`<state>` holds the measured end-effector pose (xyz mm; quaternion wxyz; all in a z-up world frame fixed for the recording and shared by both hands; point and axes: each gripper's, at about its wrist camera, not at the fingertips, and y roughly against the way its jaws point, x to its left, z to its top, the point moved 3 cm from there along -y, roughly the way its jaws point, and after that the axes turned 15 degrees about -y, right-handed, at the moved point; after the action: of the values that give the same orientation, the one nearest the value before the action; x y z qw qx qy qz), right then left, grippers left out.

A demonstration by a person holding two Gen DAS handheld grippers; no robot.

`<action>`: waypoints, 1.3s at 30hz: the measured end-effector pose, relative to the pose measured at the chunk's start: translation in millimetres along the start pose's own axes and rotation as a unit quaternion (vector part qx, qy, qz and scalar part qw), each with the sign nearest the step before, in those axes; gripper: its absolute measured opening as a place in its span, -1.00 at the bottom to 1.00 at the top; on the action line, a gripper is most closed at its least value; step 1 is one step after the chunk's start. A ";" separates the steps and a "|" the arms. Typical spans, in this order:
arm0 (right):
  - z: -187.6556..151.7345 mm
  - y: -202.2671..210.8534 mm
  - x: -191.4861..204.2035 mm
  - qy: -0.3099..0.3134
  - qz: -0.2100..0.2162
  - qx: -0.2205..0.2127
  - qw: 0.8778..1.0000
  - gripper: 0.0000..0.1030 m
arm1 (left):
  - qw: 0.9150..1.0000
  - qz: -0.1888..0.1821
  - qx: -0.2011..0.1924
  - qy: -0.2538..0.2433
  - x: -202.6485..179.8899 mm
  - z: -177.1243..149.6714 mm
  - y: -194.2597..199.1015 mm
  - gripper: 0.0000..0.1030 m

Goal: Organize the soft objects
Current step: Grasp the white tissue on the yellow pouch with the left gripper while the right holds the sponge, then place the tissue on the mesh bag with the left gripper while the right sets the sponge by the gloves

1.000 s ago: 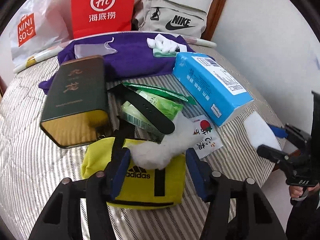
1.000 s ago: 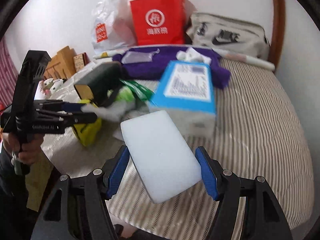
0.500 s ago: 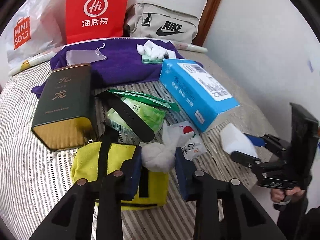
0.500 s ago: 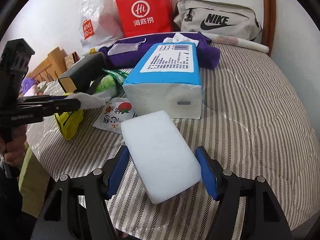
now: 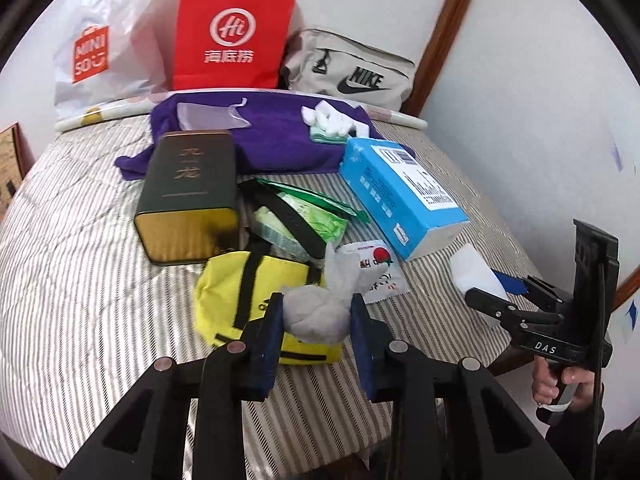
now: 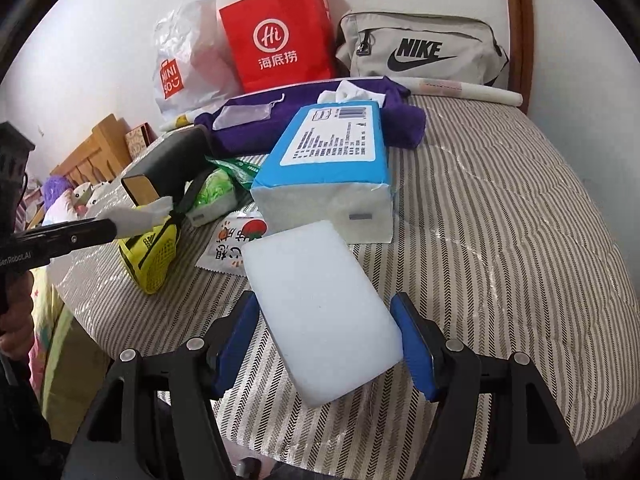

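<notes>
In the left wrist view, the left gripper [image 5: 316, 320] is pinching a grey-white cotton wad [image 5: 320, 308] between its blue pads, just over the near edge of the yellow pouch [image 5: 240, 280]. The wad is bulging around the pads and trailing a loose wisp toward the far side of the pouch, so it is looking very light, squashy and liable to shed or tear. A grip on its dense middle, as here, is probably holding better than one on the wisp. To the right of the pouch, well apart, the right gripper [image 5: 486, 286] is carrying a white block.

In the right wrist view, the right gripper [image 6: 326, 336] is clamping that white sponge block [image 6: 320, 312] across its width, to the right of the yellow pouch [image 6: 150, 256] and nearer the camera. The block is keeping its flat faces, so it is seeming light and springy, firm enough for this mid-length side hold. The left gripper [image 6: 120, 222] is showing beside the pouch with the wad [image 6: 140, 214] at its tips.
</notes>
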<state>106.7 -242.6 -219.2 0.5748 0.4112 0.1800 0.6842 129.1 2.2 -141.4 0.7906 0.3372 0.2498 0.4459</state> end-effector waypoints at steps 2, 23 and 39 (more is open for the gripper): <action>1.2 3.4 0.5 -0.001 -0.001 -0.003 1.000 0.30 | 1.000 -0.001 -0.005 0.009 3.2 -0.7 5.2 -0.42; 47.1 39.3 43.7 0.036 0.022 -0.048 0.998 0.30 | 0.998 0.017 -0.043 0.032 29.8 27.5 39.4 -0.42; 117.4 9.5 65.4 0.033 0.008 -0.060 0.998 0.30 | 0.998 0.018 -0.034 0.042 91.5 70.0 13.0 -0.42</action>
<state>190.9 -210.7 -119.1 0.5868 0.3543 0.1539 0.7116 214.5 65.3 -94.8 0.7826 0.2955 0.2610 0.4818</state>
